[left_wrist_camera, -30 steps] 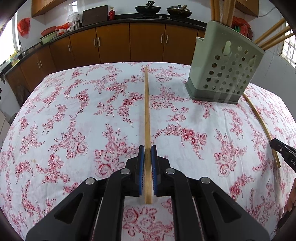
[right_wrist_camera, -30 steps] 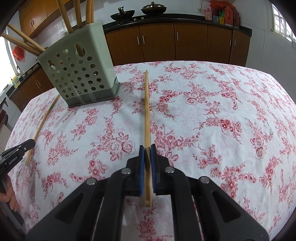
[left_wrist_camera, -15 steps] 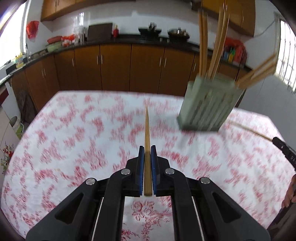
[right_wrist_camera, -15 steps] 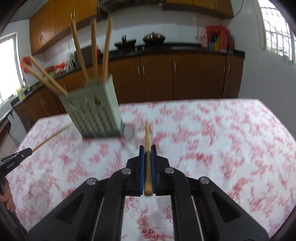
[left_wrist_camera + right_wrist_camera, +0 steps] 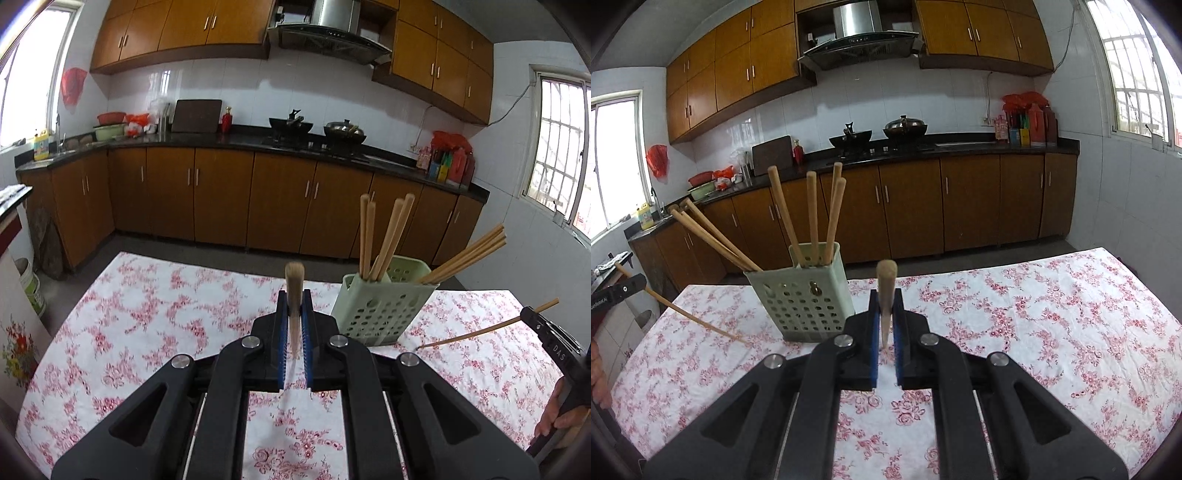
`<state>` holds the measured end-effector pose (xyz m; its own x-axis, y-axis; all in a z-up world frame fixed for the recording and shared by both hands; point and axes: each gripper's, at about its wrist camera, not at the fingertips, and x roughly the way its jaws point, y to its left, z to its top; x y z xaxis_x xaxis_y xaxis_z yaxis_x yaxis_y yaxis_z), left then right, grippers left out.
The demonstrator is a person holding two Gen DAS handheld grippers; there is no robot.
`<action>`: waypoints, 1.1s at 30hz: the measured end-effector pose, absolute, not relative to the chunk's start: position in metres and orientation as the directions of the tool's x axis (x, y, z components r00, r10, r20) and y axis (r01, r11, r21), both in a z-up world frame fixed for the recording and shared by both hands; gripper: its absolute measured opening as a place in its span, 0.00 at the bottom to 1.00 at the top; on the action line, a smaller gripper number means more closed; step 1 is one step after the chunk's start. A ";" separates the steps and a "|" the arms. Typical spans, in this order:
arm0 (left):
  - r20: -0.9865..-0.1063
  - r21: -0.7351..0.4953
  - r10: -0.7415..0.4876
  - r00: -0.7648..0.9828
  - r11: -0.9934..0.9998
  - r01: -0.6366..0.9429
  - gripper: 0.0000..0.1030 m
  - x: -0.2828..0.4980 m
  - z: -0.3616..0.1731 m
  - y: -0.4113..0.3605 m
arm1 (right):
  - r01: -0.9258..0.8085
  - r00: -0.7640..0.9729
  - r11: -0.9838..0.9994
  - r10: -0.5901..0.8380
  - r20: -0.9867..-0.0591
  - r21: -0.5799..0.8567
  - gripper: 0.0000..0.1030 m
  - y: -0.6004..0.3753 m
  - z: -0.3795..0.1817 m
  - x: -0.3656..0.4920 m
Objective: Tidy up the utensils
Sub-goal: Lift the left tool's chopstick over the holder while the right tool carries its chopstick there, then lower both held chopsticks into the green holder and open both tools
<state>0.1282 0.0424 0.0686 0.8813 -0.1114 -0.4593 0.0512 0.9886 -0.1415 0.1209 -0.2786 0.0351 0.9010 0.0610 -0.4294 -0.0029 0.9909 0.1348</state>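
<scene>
My left gripper (image 5: 294,314) is shut on a wooden chopstick (image 5: 294,286) that points toward the camera, lifted above the table. My right gripper (image 5: 885,314) is shut on another chopstick (image 5: 886,291), also lifted. A pale green perforated holder (image 5: 380,306) with several chopsticks in it stands on the table, right of the left gripper; in the right wrist view the holder (image 5: 805,295) is to the left. The right gripper (image 5: 546,334) with its chopstick (image 5: 476,334) shows at the right edge of the left view; the left gripper (image 5: 624,290) shows at the left edge of the right view.
The table carries a white cloth with red flowers (image 5: 147,325). Behind it run brown kitchen cabinets (image 5: 221,199) and a dark counter with woks (image 5: 879,136). A hand (image 5: 561,417) holds the other gripper's handle at the right edge.
Both grippers have lifted their chopsticks off the table and tilted them up, so the chopsticks now point toward the cameras. The holder now sits lower in both views.
</scene>
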 end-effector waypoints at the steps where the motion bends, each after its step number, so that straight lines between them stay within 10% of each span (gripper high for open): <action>1: -0.457 -0.140 -0.112 0.882 0.989 0.054 0.07 0.129 0.070 0.042 | -0.003 0.901 0.991 0.061 -0.430 0.134 0.07 -0.278 0.035 0.121; 33: -0.149 -0.159 -0.188 0.971 0.973 0.165 0.07 0.142 0.191 -0.030 | -0.260 0.924 0.949 0.298 -0.239 0.178 0.07 -0.246 0.182 0.131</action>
<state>0.1424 -0.0299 0.1906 0.9708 -0.1885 -0.1487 0.1646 0.9734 -0.1591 0.1306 -0.2464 0.1815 0.9240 0.2983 -0.2391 -0.2601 0.9489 0.1784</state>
